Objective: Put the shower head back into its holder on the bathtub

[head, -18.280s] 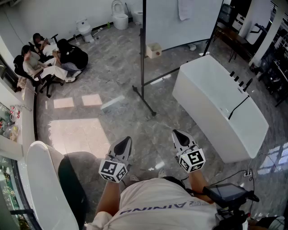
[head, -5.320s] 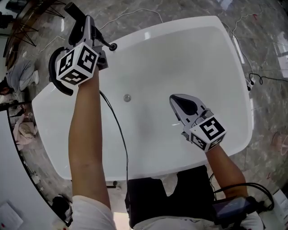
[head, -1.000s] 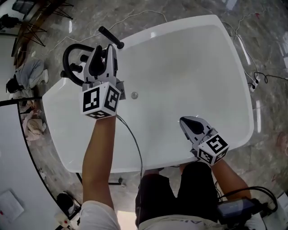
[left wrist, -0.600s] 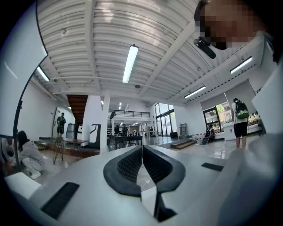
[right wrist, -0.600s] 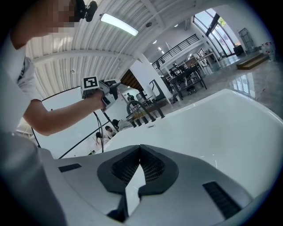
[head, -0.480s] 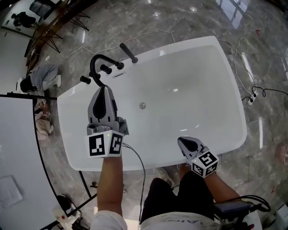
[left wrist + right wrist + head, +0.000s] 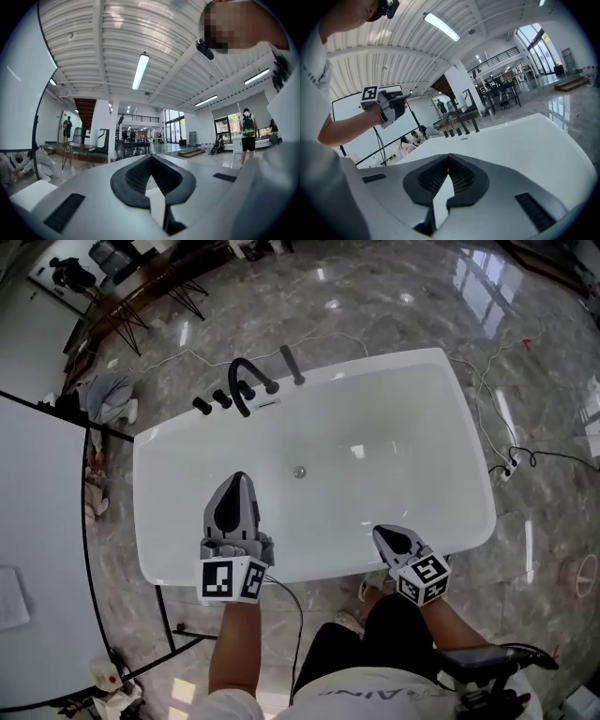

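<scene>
The white bathtub (image 7: 427, 442) lies below me in the head view. On its far rim stand a black curved spout (image 7: 242, 385), two knobs and the black shower head (image 7: 292, 365), which sits upright in its holder. My left gripper (image 7: 237, 477) is over the tub's near part, shut and empty, well back from the fittings. My right gripper (image 7: 379, 531) is at the near rim, also shut with nothing in it. The right gripper view shows the tub (image 7: 525, 140), the fittings (image 7: 461, 126) and the left gripper (image 7: 391, 107). The left gripper view looks level over the room past its shut jaws.
Grey marble floor surrounds the tub. A black-framed white panel (image 7: 37, 512) stands at the left. Cables and a power strip (image 7: 509, 468) lie on the floor at the right, a pink basket (image 7: 574, 575) farther right. A person (image 7: 108, 390) crouches at the far left.
My left gripper has drawn back from the fittings on the far rim to the near part of the tub. The right gripper has also pulled back, and the tub looks farther away.
</scene>
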Available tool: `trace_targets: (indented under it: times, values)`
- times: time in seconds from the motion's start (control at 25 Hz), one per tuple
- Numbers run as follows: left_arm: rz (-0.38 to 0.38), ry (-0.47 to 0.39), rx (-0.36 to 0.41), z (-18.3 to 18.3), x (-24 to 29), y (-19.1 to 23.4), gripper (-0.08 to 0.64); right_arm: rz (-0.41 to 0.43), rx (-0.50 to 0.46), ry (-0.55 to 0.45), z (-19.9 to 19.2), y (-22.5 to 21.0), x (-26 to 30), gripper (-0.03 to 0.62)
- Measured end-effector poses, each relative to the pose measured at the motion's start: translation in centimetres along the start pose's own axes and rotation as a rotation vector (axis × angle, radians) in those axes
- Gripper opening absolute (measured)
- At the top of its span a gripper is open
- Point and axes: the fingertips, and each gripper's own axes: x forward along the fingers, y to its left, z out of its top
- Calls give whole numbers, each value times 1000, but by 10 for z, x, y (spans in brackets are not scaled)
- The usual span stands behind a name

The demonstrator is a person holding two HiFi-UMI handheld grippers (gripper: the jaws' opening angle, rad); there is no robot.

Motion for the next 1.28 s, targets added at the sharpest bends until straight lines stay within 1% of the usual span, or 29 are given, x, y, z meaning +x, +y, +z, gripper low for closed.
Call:
trace_targets:
  times: [0.12, 0.24, 0.36, 0.48, 0.68, 0.88, 1.04, 1.16, 1.28]
  values:
    - [11, -23, -10, 24, -48, 1, 17, -5, -51, -19, 15, 27, -20, 11]
    - [2, -16, 0, 54, -102, -9, 17, 0, -99, -41, 35, 61, -52, 11]
    - [3, -34, -27, 81, -153, -20, 17, -3, -128, -64, 50, 89, -80, 11]
    - [22, -66, -31, 100, -208, -23, 17, 4, -174, -84, 56, 129, -103, 11]
    - [31, -112, -17, 125, -273, -30, 17, 12, -293, -148, 95, 180, -138, 11]
    - [15, -118, -64, 143, -333, -41, 17, 27, -351, -218, 132, 238, -179, 11]
    - [17, -90, -80, 145, -373, -51, 17, 52, -356, -246, 137, 279, -205, 11]
    - [36, -77, -102, 149, -390, -62, 17, 87, -401, -253, 152, 296, -222, 11]
    - [59, -59, -109, 152, -400, -84, 17, 121, -446, -283, 170, 299, -246, 11]
